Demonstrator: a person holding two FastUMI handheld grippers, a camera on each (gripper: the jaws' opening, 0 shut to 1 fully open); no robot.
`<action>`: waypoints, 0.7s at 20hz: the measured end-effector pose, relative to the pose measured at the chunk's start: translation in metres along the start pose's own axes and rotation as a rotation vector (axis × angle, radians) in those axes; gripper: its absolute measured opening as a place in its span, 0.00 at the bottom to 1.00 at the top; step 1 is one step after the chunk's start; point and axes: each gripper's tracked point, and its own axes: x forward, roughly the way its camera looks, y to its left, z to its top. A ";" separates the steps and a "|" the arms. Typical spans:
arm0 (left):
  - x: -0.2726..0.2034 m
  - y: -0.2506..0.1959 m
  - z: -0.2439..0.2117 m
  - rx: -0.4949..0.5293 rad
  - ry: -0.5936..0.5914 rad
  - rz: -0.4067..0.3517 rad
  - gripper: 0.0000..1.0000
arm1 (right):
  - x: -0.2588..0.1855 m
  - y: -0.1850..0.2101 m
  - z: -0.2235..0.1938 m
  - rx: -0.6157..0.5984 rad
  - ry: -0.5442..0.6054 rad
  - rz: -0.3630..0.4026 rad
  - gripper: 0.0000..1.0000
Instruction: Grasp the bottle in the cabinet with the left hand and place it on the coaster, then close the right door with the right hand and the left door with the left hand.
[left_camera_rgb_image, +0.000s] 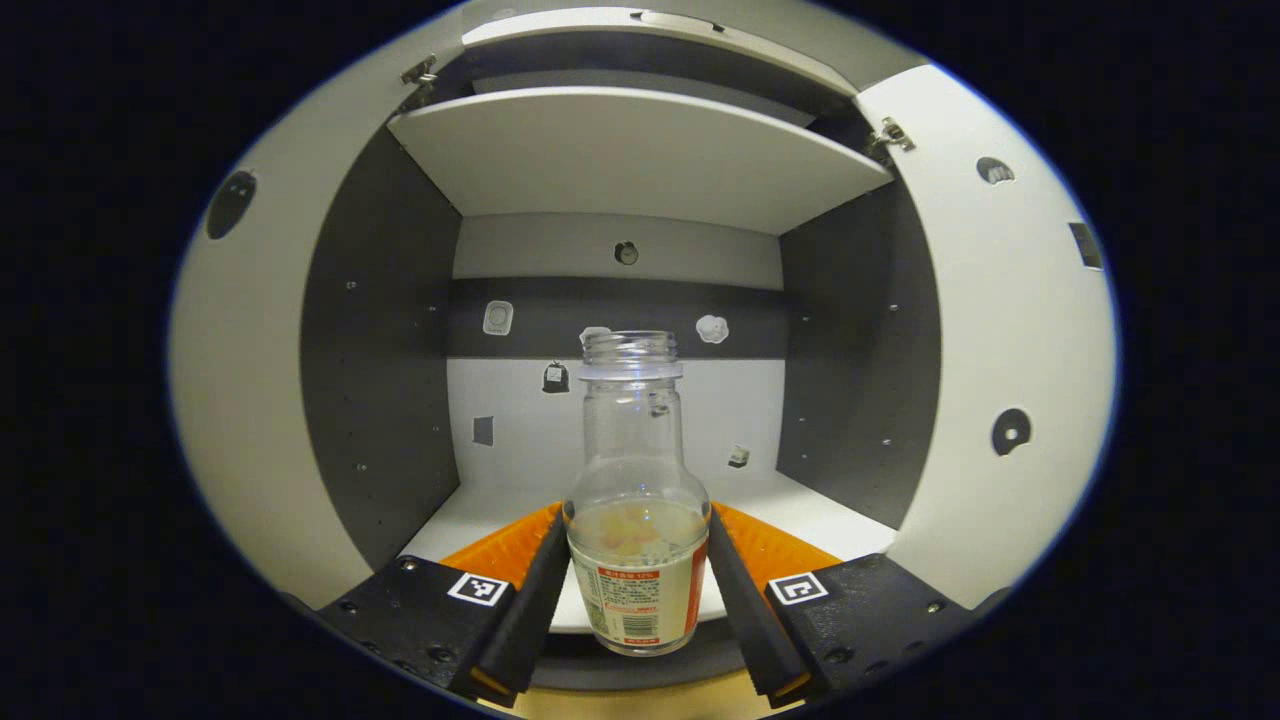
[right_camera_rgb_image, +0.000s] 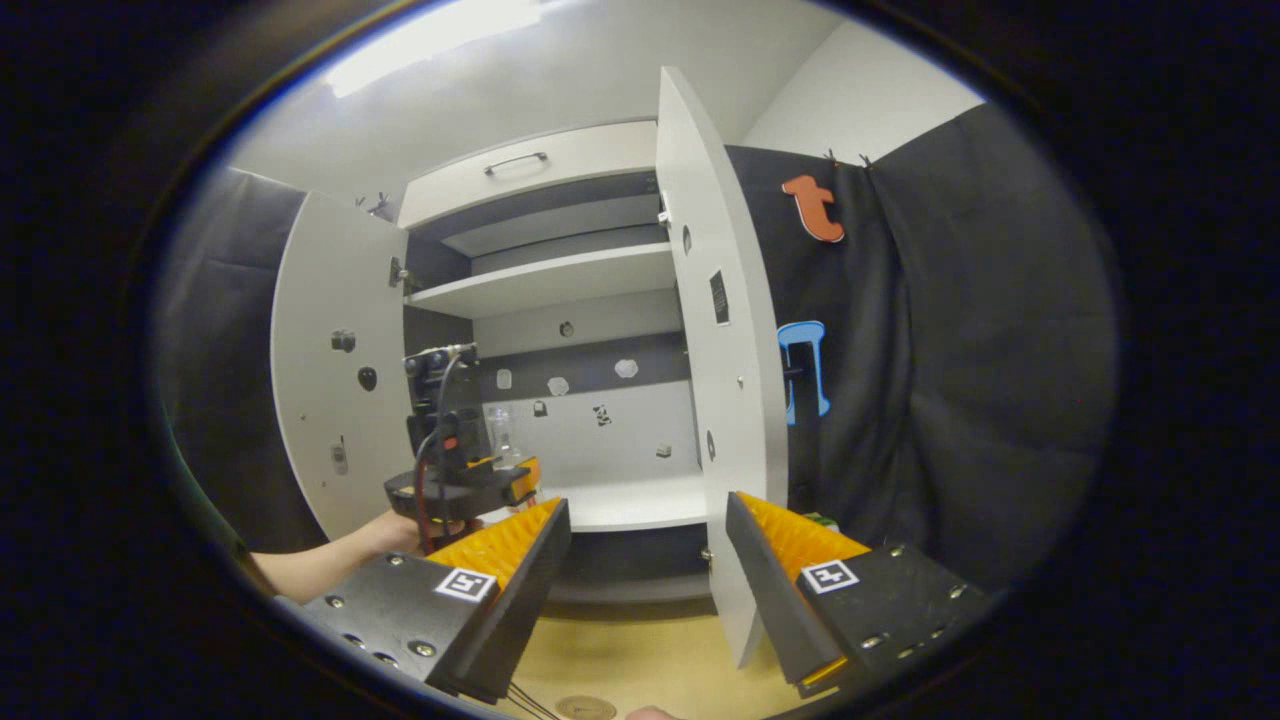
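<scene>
Fingers (left_camera_rgb_image: 545, 590) of left gripper (left_camera_rgb_image: 637, 590) pressing bottle (left_camera_rgb_image: 637, 560) sides, lower centre, upright, at cabinet (left_camera_rgb_image: 620, 160) shelf front | right gripper (right_camera_rgb_image: 648, 560) hanging open, gripping nothing, right door (right_camera_rgb_image: 715, 380) just ahead | coaster (right_camera_rgb_image: 586, 708) lying at bottom edge, below left gripper

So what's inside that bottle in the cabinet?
The bottle has no cap and holds a little pale, cloudy liquid near its bottom; the upper part looks empty. Its label hides the lowest part.
</scene>
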 end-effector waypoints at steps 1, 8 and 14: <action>-0.016 -0.004 -0.004 0.001 0.010 -0.008 0.80 | -0.008 0.002 0.001 -0.002 -0.005 0.012 0.95; -0.130 -0.043 -0.052 -0.052 0.035 -0.059 0.80 | -0.067 0.000 -0.003 -0.041 -0.022 0.049 0.95; -0.203 -0.091 -0.114 -0.046 0.047 -0.129 0.80 | -0.099 -0.015 -0.022 -0.011 0.021 0.025 0.95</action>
